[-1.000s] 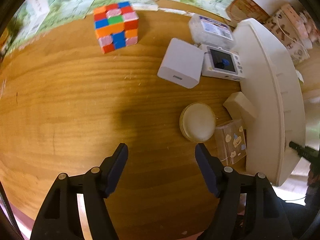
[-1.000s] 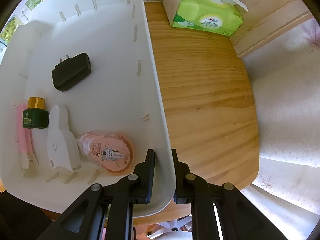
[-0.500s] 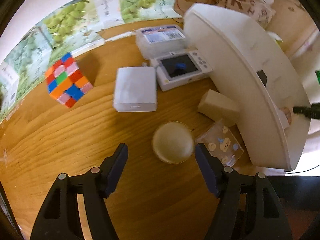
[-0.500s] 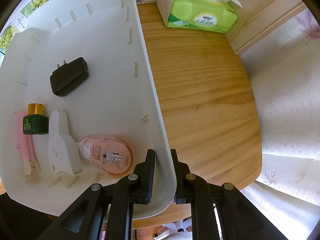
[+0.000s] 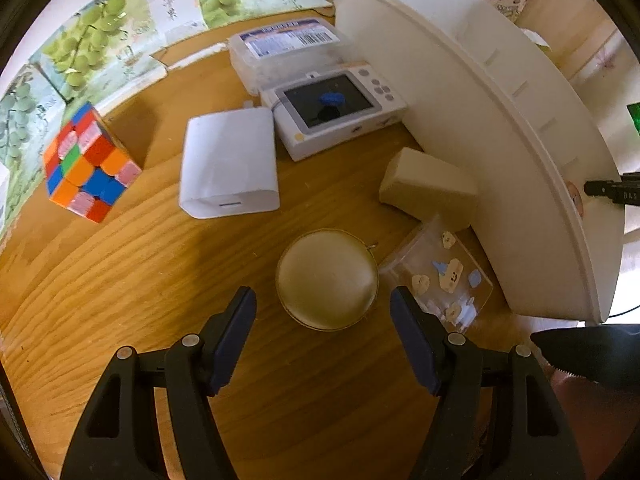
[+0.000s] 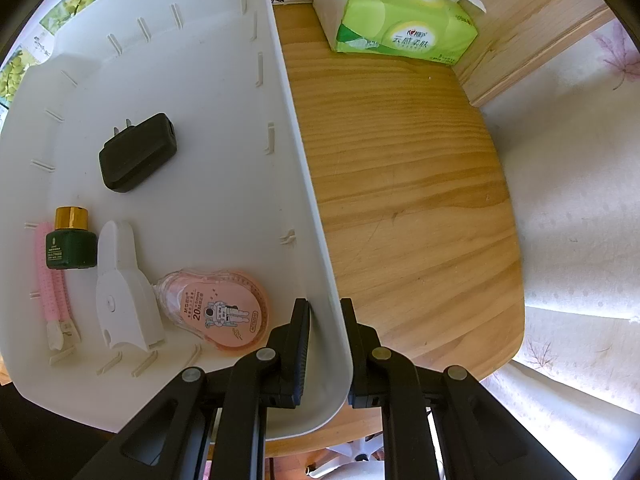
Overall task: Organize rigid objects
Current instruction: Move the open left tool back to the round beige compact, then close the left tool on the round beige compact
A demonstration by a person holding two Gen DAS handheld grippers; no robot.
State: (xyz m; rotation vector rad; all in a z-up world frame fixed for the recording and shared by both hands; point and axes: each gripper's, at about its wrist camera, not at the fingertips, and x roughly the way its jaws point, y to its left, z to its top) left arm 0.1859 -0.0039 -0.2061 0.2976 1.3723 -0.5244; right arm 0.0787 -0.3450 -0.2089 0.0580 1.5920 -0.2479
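Note:
My left gripper point(image 5: 323, 307) is open, its fingers either side of a round cream tin point(image 5: 327, 279) on the wooden table. Around it lie a clear sticker case point(image 5: 444, 282), a beige block point(image 5: 430, 186), a white power adapter point(image 5: 228, 168), a small white camera point(image 5: 334, 110), a clear labelled box point(image 5: 286, 46) and a colour cube point(image 5: 86, 164). My right gripper point(image 6: 325, 312) is shut on the right wall of the white tray point(image 6: 304, 184). The tray holds a black plug point(image 6: 138, 152), a green bottle point(image 6: 71, 240), a pink razor point(image 6: 50, 284), a white holder point(image 6: 124, 292) and pink correction tape point(image 6: 218, 312).
The white tray's outer wall point(image 5: 500, 120) stands along the right in the left wrist view. A green tissue pack point(image 6: 396, 24) sits at the table's far end, right of the tray. Grape-print paper point(image 5: 92, 52) lies along the far table edge.
My left gripper has swung right and moved in until its open fingers flank the round tin. The right gripper stays clamped on the tray wall, barely shifted.

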